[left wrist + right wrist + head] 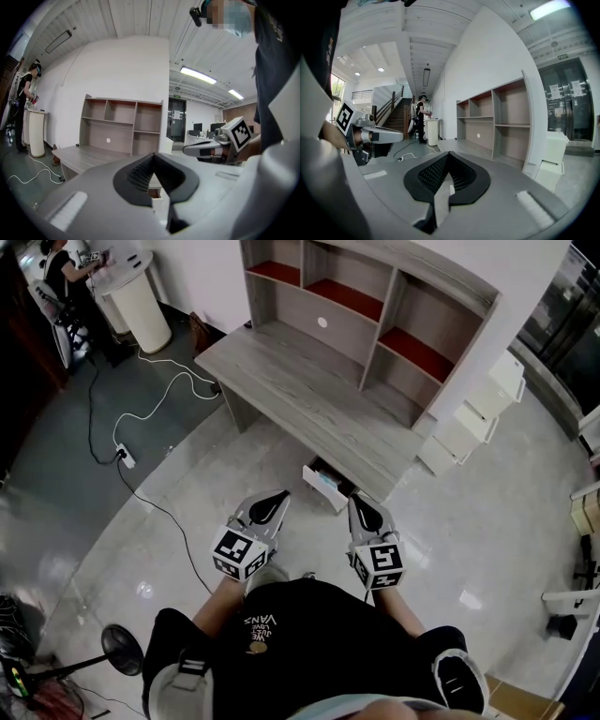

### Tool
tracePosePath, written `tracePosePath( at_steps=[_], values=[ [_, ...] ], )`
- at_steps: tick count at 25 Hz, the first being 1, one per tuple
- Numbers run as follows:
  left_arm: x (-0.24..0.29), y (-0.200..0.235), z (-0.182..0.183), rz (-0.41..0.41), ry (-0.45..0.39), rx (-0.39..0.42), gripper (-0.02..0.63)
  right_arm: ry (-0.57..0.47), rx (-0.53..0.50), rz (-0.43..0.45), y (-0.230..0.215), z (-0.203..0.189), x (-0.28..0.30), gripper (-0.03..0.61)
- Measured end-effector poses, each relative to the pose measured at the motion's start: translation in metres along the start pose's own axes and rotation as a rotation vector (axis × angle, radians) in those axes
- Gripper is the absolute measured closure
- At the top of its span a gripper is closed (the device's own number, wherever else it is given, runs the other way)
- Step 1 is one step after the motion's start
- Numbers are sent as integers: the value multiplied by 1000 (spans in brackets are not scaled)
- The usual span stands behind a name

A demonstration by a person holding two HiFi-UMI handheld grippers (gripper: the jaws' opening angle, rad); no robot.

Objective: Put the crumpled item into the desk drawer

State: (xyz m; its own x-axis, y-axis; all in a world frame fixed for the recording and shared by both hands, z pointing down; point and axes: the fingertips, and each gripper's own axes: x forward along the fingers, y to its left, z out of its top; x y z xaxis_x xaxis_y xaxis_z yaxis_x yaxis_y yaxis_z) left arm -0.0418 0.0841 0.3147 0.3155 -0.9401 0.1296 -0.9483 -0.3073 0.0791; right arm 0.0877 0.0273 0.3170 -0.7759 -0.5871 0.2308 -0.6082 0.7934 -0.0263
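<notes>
The one word that reads clearly is "VANS", printed in white on your black shirt and upside down from the head view; the smaller lines under it are too fine to read. Each hand-held gripper carries a cube with black-and-white square markers and no lettering.

Your left hand-held gripper has its jaws closed tip to tip with nothing between them. The right hand-held gripper is the same, closed and empty. Both point away from you toward the bench.

The drawer hangs pulled out under the bench's front edge, near its right end. Its white front runs along that edge and its box points out toward you. A pale patch shows inside it, too small to tell whether it is the crumpled item.
</notes>
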Motion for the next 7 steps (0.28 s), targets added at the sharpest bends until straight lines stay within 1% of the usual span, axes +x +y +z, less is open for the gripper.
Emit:
tracePosePath(
  at_steps=[7],
  values=[
    [-1,12,2,16,-4,1,561,-50,-10,-15,-5,6,12,577]
  ],
)
